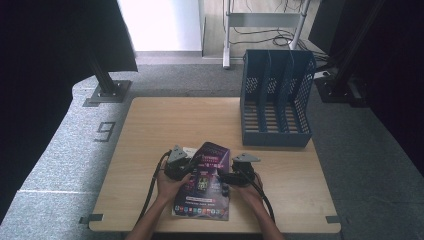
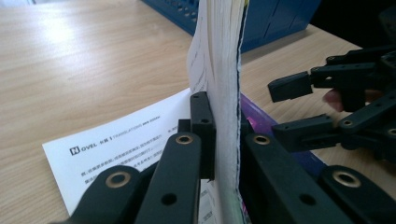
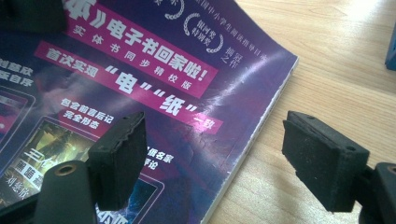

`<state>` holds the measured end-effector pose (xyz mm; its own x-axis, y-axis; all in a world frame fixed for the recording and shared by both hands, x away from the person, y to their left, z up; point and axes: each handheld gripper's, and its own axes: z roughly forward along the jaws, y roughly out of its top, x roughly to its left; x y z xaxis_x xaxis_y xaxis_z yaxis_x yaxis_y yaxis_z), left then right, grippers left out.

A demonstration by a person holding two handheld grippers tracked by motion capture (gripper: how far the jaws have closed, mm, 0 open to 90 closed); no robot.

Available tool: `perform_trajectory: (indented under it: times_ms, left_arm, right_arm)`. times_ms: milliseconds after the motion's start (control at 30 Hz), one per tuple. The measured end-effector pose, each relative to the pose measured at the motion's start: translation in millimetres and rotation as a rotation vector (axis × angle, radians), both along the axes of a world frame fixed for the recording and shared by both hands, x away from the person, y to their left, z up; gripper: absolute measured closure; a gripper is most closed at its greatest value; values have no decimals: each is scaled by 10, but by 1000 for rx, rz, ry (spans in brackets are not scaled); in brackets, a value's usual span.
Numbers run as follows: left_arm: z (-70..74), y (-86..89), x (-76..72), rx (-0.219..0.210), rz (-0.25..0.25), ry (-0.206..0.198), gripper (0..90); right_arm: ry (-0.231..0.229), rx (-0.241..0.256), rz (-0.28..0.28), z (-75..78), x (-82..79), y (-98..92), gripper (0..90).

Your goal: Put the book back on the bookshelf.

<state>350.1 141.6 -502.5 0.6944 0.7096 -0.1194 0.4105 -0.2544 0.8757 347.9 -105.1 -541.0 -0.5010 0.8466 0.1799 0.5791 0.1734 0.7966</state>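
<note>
Squeezing a thick bunch of pages with the left hand-held gripper (image 2: pixel 223 140), jaws pressed tight on both sides of the purple book (image 1: pixel 205 182) and lifting its cover side up off the surface (image 1: pixel 160 125). Hovering just beside it with the right hand-held gripper (image 3: pixel 233 161), jaws spread wide apart, one over the purple cover and one over bare wood, with the book's right edge between them and nothing gripped yet. Lying near the front edge of the surface, between both hands, with the lower part of the book flat and the upper part bending up. Peeking out from under the book on the left, a white sheet with print (image 2: pixel 116 149). Looking like an early step: book grabbed on one side only, not yet fully lifted, not yet carried anywhere. Probably still needing the right jaws to close on the edge, then a lift and a move toward the back. Standing well apart at the far right of the surface, the blue file rack (image 1: pixel 276 97) with upright slots, all looking empty, holding no book so far.
</note>
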Motion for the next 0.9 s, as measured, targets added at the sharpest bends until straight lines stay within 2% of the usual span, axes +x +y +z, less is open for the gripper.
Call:
perform_trajectory:
  times_ms: [267, 400, 900]
  left_arm:
    - [114, 1, -76, -10, -20, -38, 872]
    - [168, -7, -120, -14, -29, -55, 873]
    - [252, -10, -174, -36, -49, -68, 873]
  right_arm:
    - [-13, 6, 16, 34, 8, -15, 198]
    - [-17, 29, 28, 50, 15, -29, 194]
    - [13, 90, 59, 47, 79, 22, 151]
